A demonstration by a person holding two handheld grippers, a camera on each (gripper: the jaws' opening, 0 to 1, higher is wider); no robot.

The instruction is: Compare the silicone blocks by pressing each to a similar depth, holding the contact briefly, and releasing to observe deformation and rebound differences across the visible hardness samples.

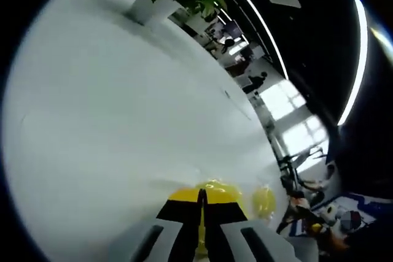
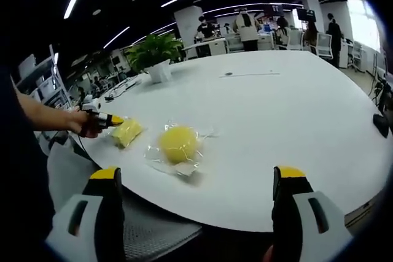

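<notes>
Square block [image 2: 127, 132]: lying near the tabletop's [image 2: 276, 121] near-left edge.
Round block [image 2: 178, 144]: sitting just right of it.
Potted plant [image 2: 156, 54]: standing at the far-left edge.

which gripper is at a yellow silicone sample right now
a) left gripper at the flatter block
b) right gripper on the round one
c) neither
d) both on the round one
a: in the right gripper view the left gripper meets the flatter yellow block, while the right gripper stands open, short of the round sample.
</notes>
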